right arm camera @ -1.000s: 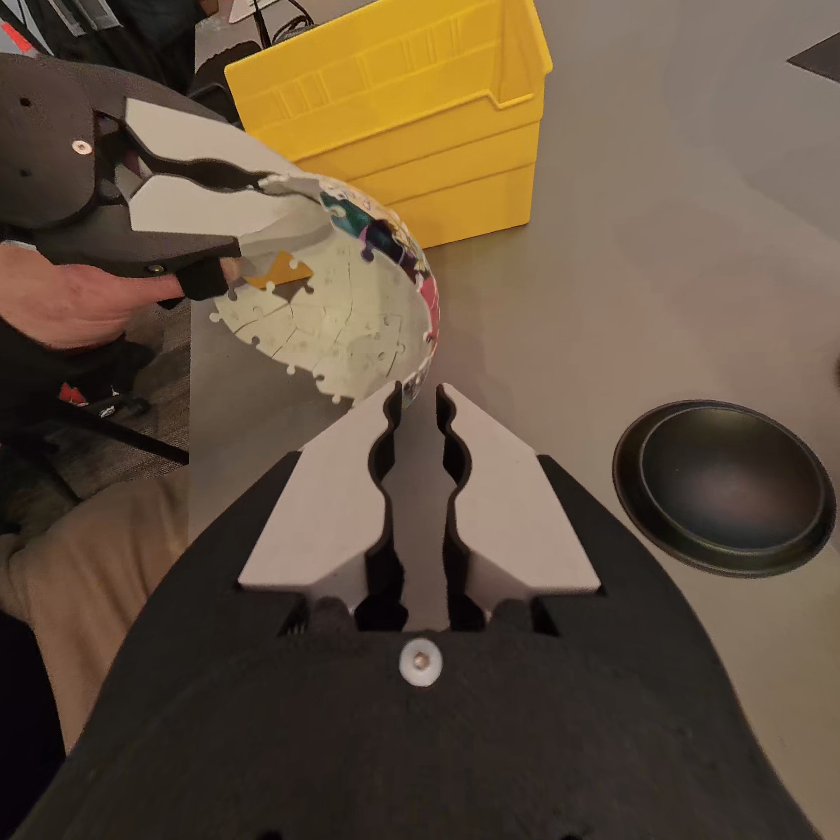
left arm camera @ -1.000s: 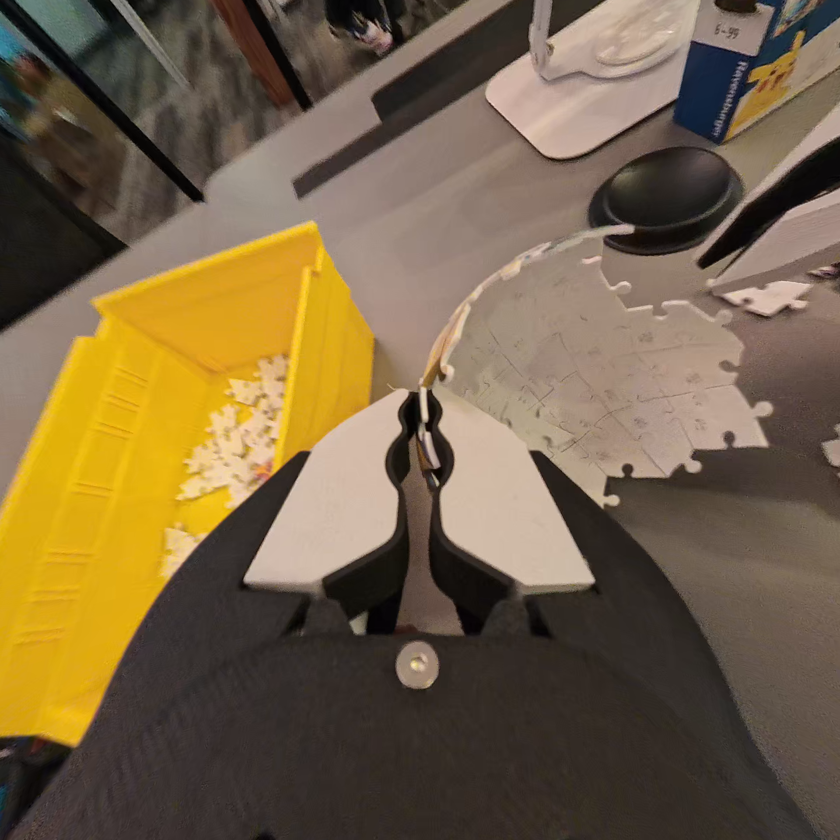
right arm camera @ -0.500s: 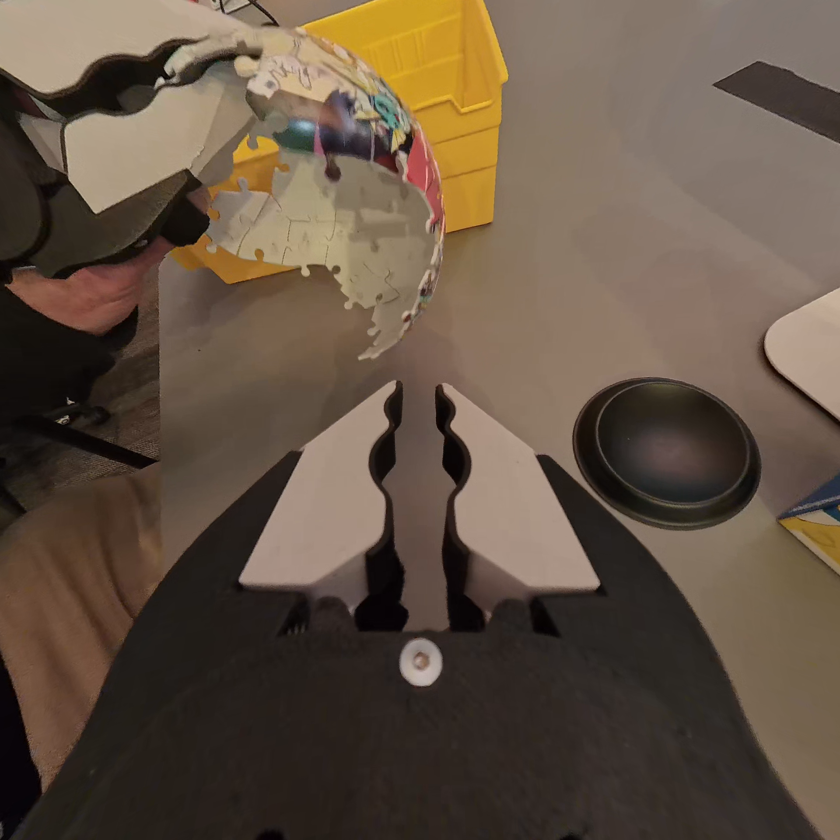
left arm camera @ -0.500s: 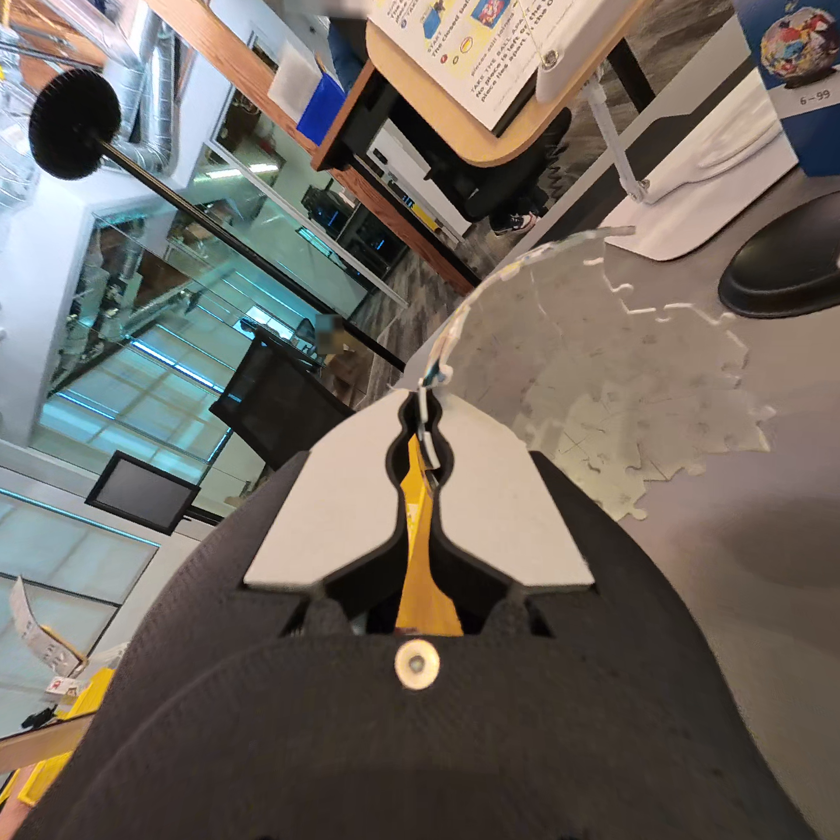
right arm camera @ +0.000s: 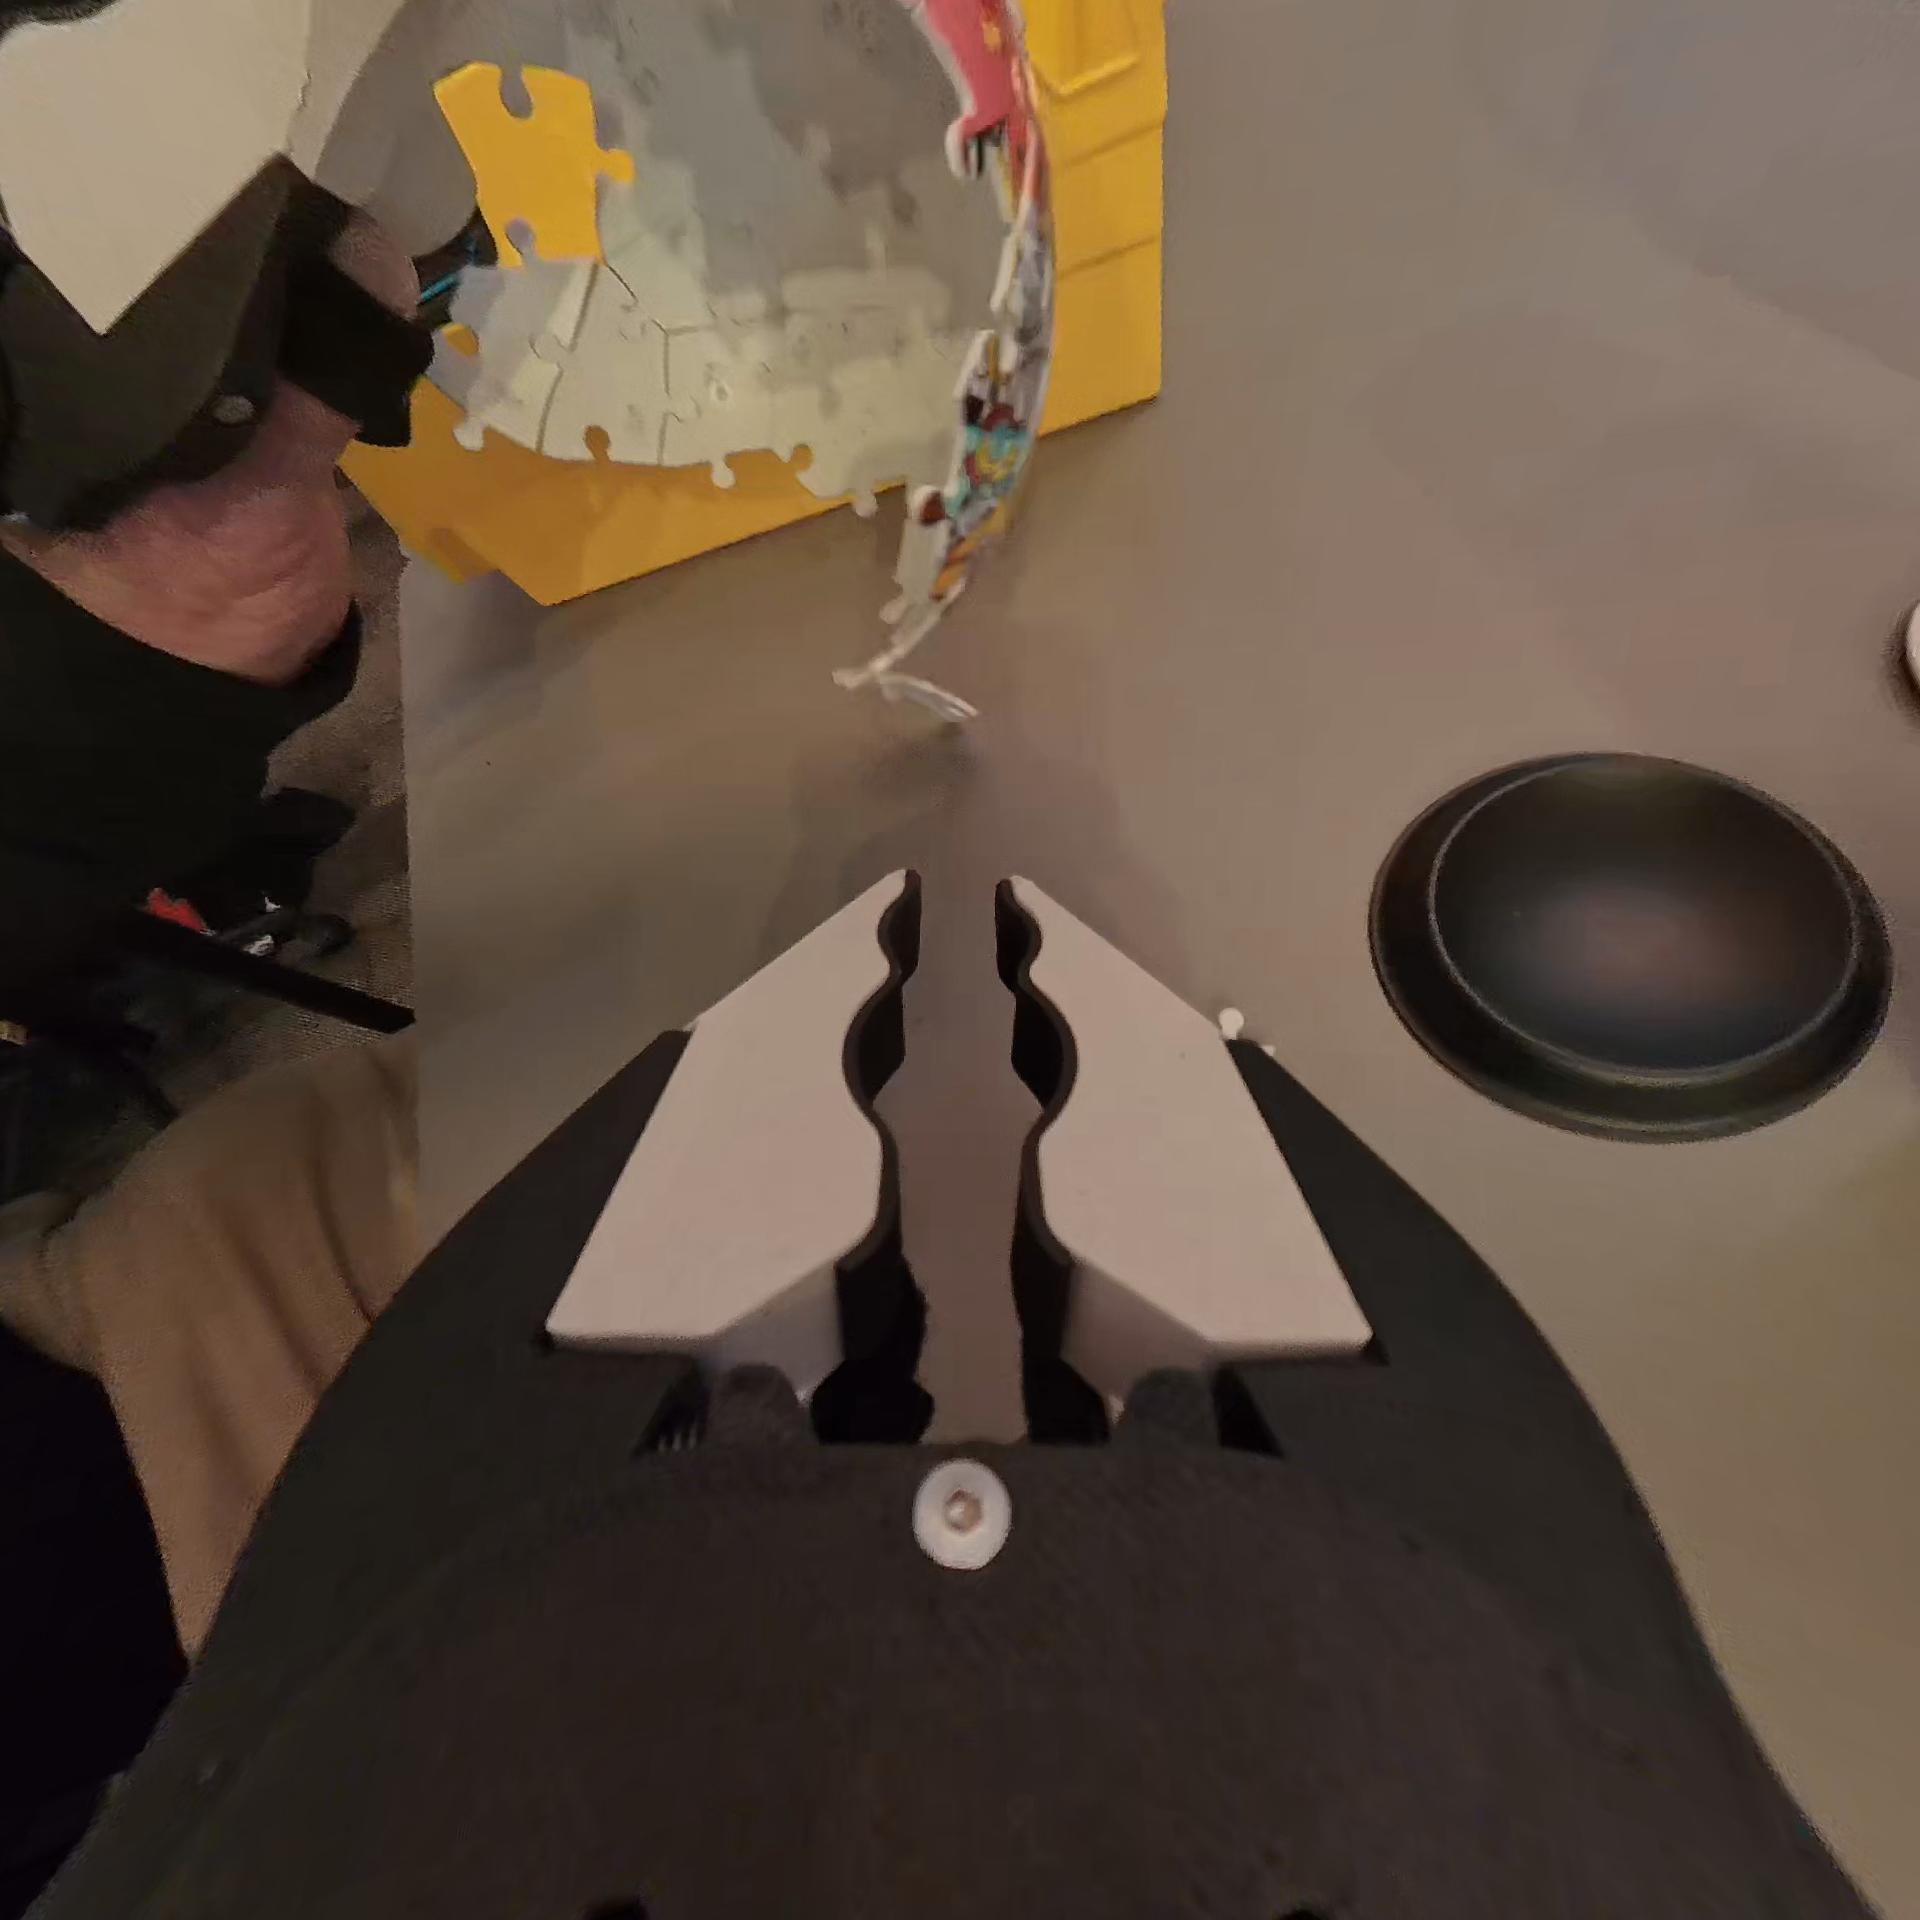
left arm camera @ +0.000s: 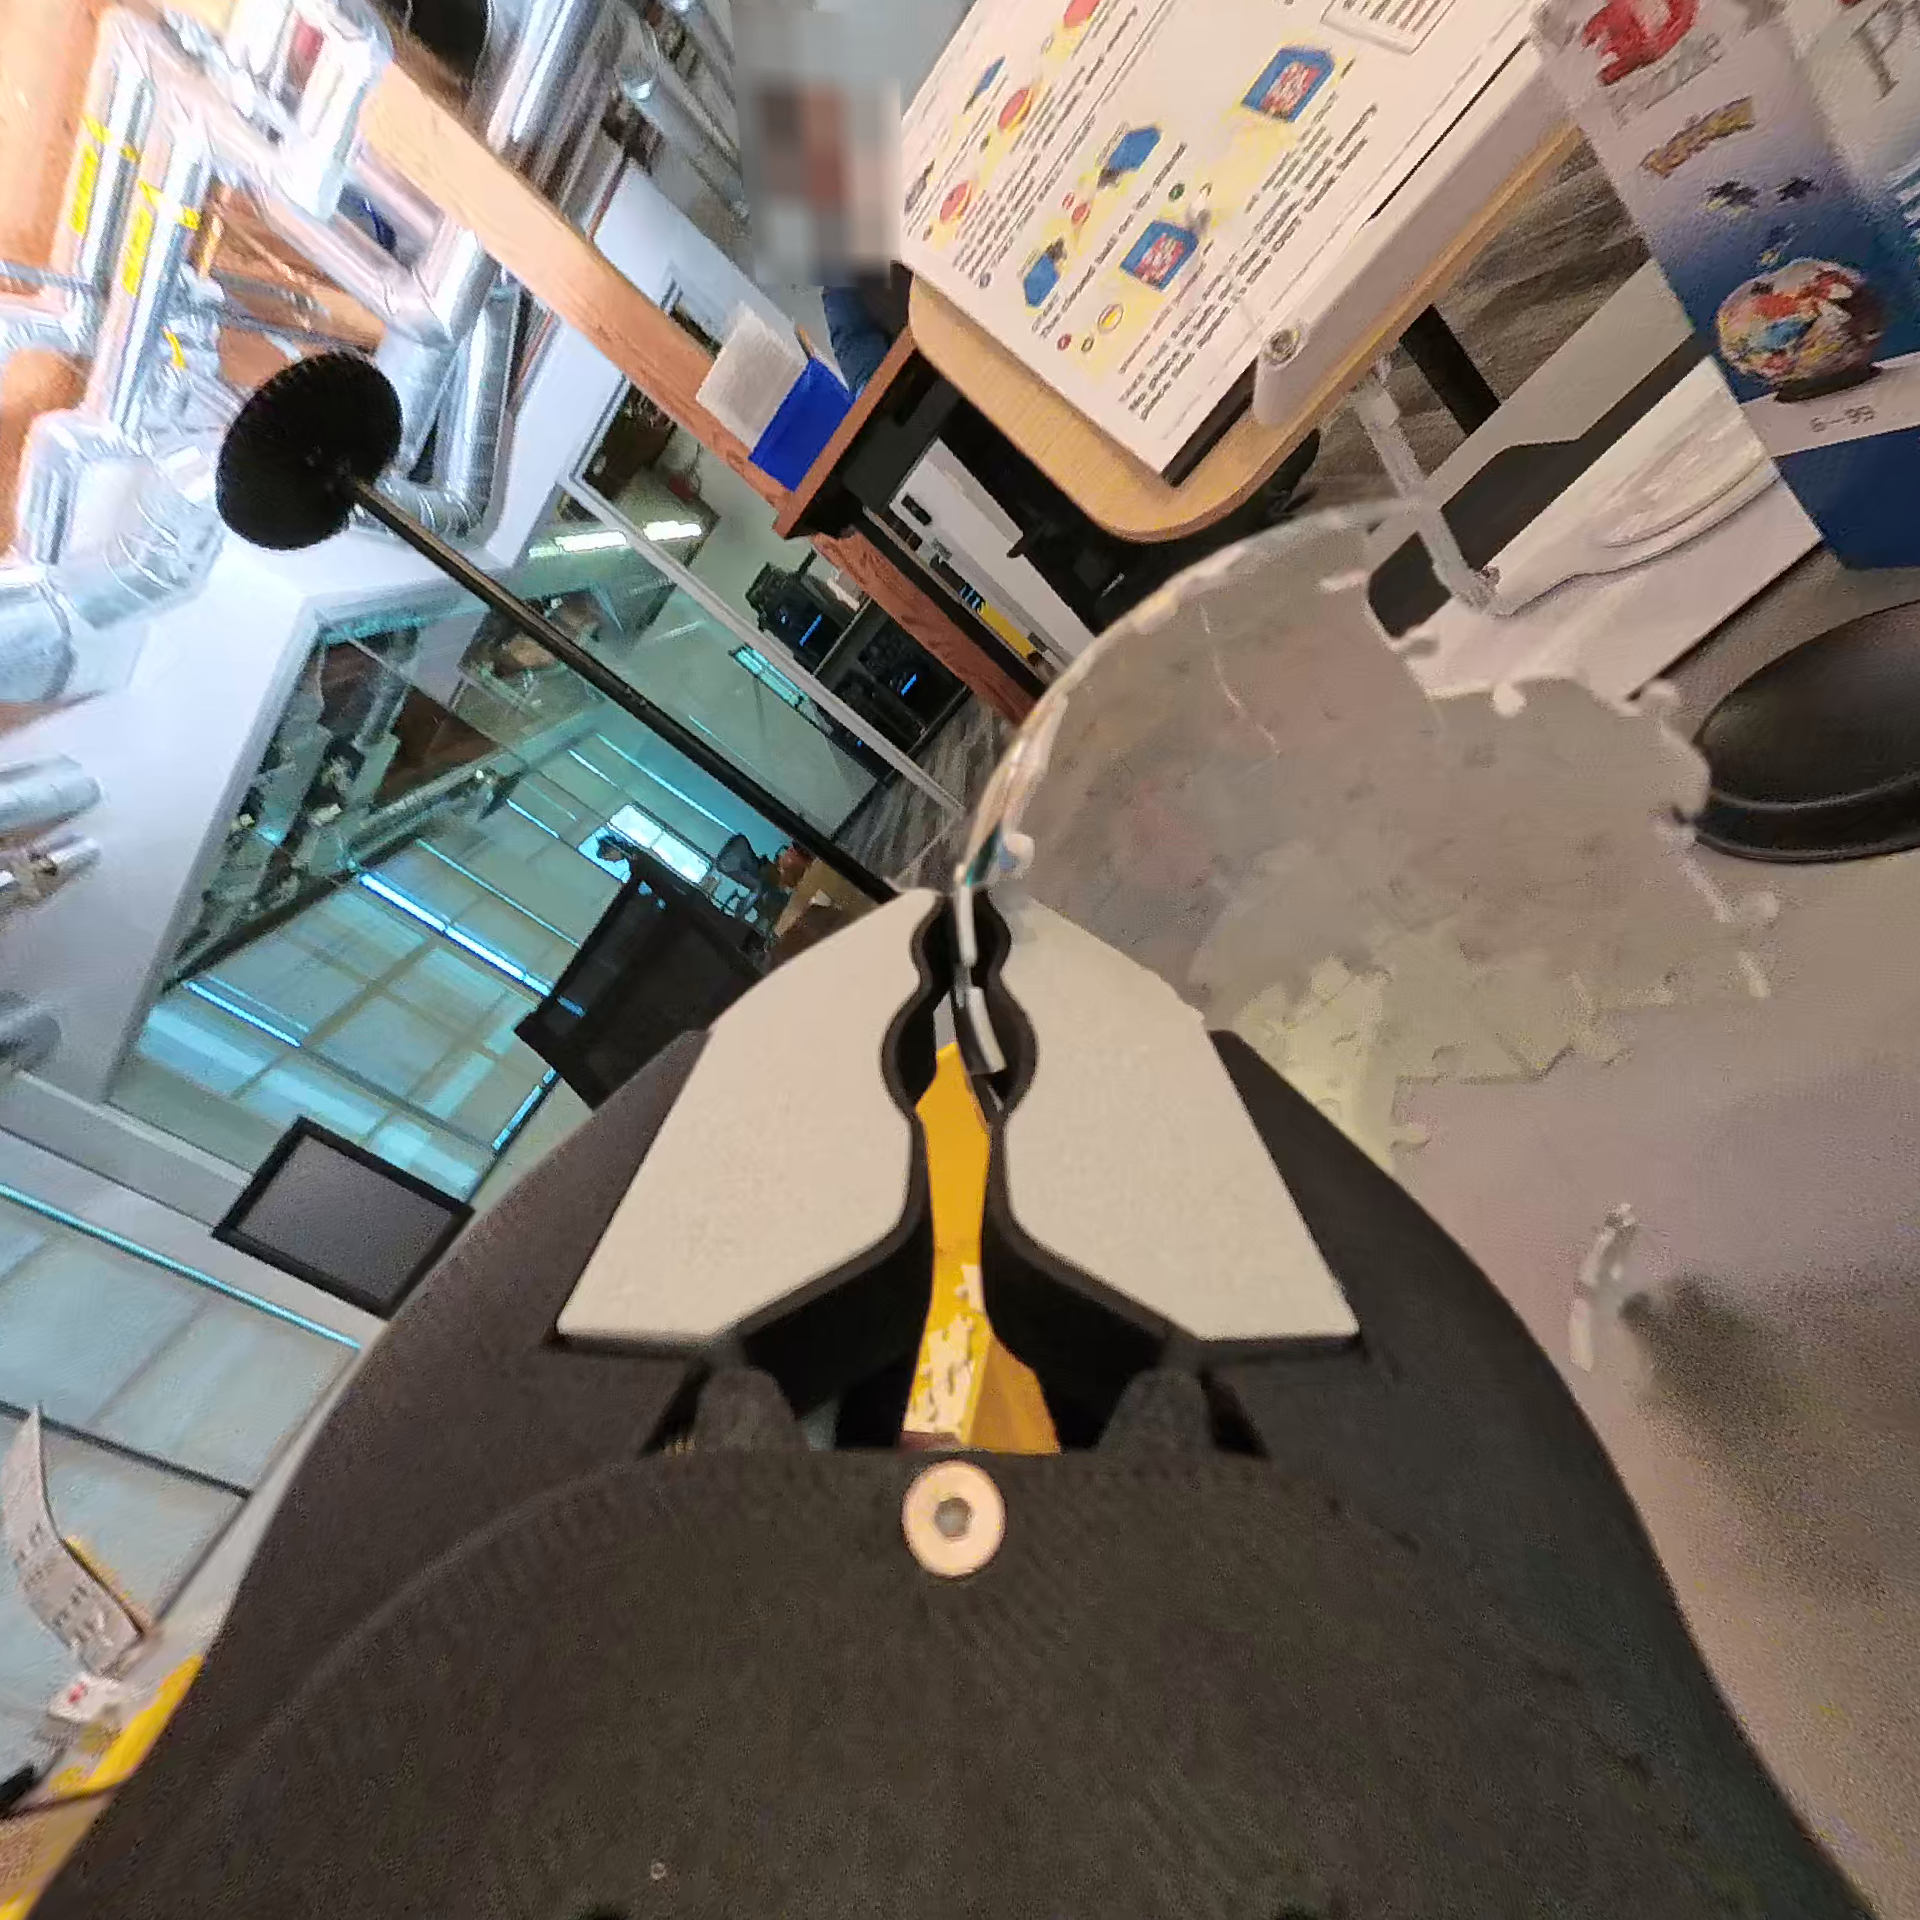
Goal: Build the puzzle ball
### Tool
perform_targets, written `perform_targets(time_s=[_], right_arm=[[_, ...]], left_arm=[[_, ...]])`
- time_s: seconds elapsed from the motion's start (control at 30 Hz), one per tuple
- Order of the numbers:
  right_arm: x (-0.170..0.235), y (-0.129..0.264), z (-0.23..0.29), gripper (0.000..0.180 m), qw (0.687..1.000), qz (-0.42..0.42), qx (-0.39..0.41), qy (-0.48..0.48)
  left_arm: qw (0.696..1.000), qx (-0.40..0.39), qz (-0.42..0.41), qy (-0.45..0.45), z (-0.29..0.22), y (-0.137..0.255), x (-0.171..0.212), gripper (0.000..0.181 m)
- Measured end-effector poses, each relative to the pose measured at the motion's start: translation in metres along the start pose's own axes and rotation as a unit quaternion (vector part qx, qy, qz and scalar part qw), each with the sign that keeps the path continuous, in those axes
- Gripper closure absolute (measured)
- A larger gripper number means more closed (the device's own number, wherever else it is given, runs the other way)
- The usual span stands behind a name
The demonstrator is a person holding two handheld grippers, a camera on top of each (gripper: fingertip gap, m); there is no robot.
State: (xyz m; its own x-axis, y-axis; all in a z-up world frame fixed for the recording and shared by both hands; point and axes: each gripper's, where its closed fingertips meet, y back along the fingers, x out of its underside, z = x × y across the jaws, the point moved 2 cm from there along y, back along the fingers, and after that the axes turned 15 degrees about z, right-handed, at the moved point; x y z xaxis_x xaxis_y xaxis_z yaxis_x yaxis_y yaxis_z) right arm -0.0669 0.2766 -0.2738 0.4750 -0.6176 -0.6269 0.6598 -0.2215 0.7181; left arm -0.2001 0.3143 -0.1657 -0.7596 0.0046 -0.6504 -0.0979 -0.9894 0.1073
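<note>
Grey tabletop (right arm camera: 1455, 416), glass partitions (left arm camera: 436, 831), wood desk (left arm camera: 1039, 416) bkgd.

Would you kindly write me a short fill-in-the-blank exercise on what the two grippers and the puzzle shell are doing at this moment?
1. The left gripper is shut on the rim of the half-built puzzle ball, which it holds ____ the table.
2. The right gripper has its fingers slightly apart and holds ____.
3. The bin behind the shell is ____ in colour.
4. The round black stand is ____.

Missing words: above; nothing; yellow; empty
</note>
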Motion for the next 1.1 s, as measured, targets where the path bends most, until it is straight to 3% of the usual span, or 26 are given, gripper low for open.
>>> perform_targets(time_s=[0.3,0.63,0.8,1.1], right_arm=[[0.008,-0.011,0.009,0.160,0.998,0.030,0.004,0.048],[-0.007,-0.067,0.038,0.138,0.962,0.081,0.036,0.258],[-0.011,-0.103,0.035,0.141,0.932,0.129,0.056,0.334],[-0.022,-0.118,0.033,0.160,0.927,0.154,-0.029,0.341]], left_arm=[[0.999,0.007,0.050,0.011,0.002,0.003,0.018,0.178],[0.991,-0.027,0.113,0.071,0.051,0.013,0.046,0.178],[0.986,-0.036,0.124,0.104,0.071,0.013,0.059,0.178],[0.982,-0.037,0.127,0.137,0.086,0.011,0.073,0.178]])
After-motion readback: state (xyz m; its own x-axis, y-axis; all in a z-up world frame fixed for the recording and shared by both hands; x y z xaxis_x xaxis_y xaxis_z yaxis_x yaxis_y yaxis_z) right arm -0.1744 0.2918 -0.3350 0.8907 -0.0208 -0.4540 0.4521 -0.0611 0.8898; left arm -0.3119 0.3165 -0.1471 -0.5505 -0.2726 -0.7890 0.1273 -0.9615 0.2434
